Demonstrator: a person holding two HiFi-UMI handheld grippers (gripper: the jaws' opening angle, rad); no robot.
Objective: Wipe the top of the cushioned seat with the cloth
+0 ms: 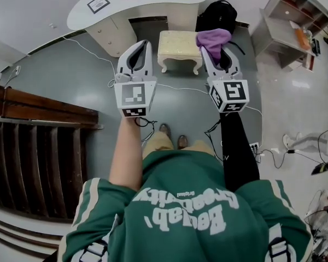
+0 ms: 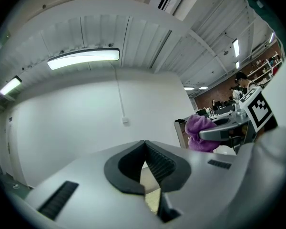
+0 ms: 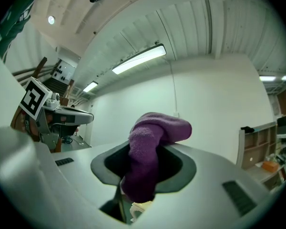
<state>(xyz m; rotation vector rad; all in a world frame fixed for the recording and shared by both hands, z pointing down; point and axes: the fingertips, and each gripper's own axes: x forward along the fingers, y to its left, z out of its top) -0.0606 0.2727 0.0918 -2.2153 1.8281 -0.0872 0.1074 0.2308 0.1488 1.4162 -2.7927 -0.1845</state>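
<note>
A cream cushioned seat (image 1: 179,44) on curved legs stands on the grey floor in front of the white desk. My right gripper (image 1: 214,52) is shut on a purple cloth (image 1: 212,39), which bunches out over its tips just right of the seat; the same cloth (image 3: 150,151) fills the jaws in the right gripper view. My left gripper (image 1: 138,54) hangs left of the seat with its jaws closed together and nothing between them. In the left gripper view the left gripper (image 2: 145,168) points at a white wall, with the purple cloth (image 2: 201,133) off to the right.
A white curved desk (image 1: 136,7) stands behind the seat, a black bag (image 1: 216,14) beside it. White shelving (image 1: 295,23) is at the right. A dark wooden stair rail (image 1: 38,141) runs along the left. Cables (image 1: 180,88) trail over the floor near my feet.
</note>
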